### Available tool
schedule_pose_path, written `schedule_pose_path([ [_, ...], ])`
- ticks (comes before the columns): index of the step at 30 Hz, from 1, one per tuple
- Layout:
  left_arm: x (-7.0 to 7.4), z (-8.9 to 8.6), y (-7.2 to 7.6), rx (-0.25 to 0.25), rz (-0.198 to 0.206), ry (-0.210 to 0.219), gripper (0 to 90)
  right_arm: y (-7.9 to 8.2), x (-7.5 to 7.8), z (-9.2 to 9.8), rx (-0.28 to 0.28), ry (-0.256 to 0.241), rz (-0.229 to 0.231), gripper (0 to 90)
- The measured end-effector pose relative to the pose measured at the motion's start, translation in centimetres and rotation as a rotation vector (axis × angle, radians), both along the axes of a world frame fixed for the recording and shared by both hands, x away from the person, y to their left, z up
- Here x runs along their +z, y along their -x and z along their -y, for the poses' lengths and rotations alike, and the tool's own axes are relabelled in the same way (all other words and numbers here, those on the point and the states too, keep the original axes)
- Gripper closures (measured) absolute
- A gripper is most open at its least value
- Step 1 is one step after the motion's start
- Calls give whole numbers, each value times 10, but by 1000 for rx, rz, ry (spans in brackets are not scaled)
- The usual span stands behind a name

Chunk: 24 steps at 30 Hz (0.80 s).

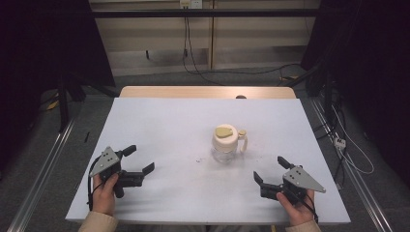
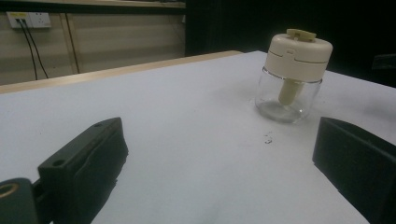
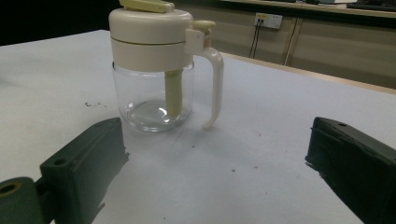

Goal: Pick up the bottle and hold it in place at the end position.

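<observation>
1. Nothing is in hand at this moment: the glass jar (image 1: 226,144) stands upright near the centre of the white desk (image 1: 159,121), its cream lid (image 1: 226,134) seated on top, the handle (image 1: 243,141) turned toward 3 o'clock in the high view. As I judge it, the work on the jar has not begun; the approach, the grasp and whatever follows are all left to do.

2. My left tongs (image 1: 139,158) sit at about 8 o'clock from the jar, well apart from it, jaws spread wide and holding nothing. The hand (image 1: 104,192) grips the body from below, and the jaws point across the desk toward 2 o'clock. In the left gripper view the jar (image 2: 292,79) stands beyond the right jaw, at 1 o'clock.

3. My right tongs (image 1: 270,169) rest at about 4 o'clock from the jar, nearer than the left pair yet clear of it, jaws likewise wide and empty, aimed toward 10 o'clock. In the right gripper view the jar (image 3: 156,70) rises above the left jaw, its handle (image 3: 213,84) facing the gap between the jaws.

4. Small dark specks (image 1: 199,158) mark the desk just beside the jar's base.
</observation>
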<state>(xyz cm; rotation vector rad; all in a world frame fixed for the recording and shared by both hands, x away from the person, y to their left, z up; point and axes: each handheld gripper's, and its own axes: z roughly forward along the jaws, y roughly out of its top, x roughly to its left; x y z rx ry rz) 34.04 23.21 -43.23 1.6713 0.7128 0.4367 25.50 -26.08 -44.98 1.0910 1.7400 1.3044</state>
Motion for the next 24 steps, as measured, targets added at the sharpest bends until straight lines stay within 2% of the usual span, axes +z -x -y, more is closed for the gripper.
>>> schedule_pose_path([
  [10, 1, -1, 0, 2, 4, -5, 23, -3, 1, -7, 7, 6, -4, 35],
  [16, 0, 2, 1, -3, 4, -5, 23, -11, 3, -22, -32, 7, -10, 34],
  [19, 0, 2, 2, -6, 7, 4, 23, -15, 4, -30, -24, 17, -10, 33],
  [24, 0, 2, 2, -9, 11, -6, 23, -23, 5, -42, -30, 13, -16, 36],
])
